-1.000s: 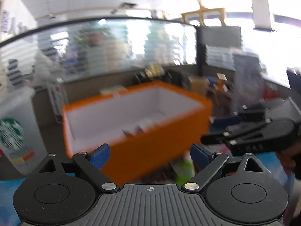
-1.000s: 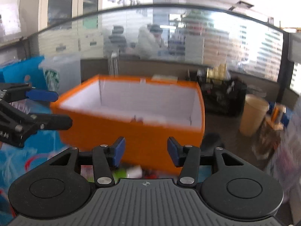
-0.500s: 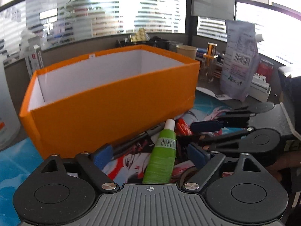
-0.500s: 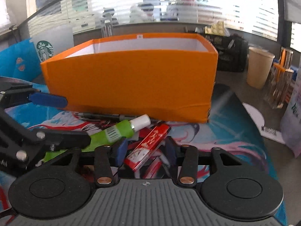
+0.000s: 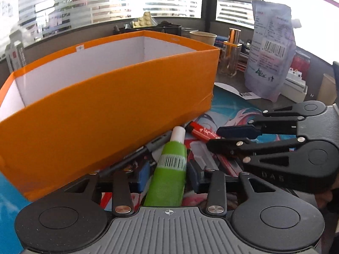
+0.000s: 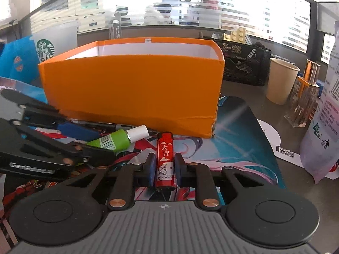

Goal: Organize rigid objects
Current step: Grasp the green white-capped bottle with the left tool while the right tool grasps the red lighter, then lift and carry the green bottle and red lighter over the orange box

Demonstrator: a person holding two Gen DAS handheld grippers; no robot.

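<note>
Left gripper, seen from its own wrist camera, has its blue pads set on either side of a green tube with a white cap, the pads close against the tube's flanks; whether they actually press it cannot be told. That tube lies on a colourful printed mat, cap pointing toward the orange box, which stands just beyond with its white interior showing. A black pen lies along the foot of the box, beside the tube. To the right, the right gripper reaches in from the side, its fingers around a red lighter, and a clear plastic piece rests just beneath. Farther back stand a paper cup, a gold-capped bottle and a printed pouch. From the right wrist camera, the right gripper is closed on the red lighter, both blue pads touching its sides, the lighter pointing toward the orange box. The left gripper enters from the left, around the green tube. A Starbucks cup stands behind the box on the left, and the paper cup on the right.
</note>
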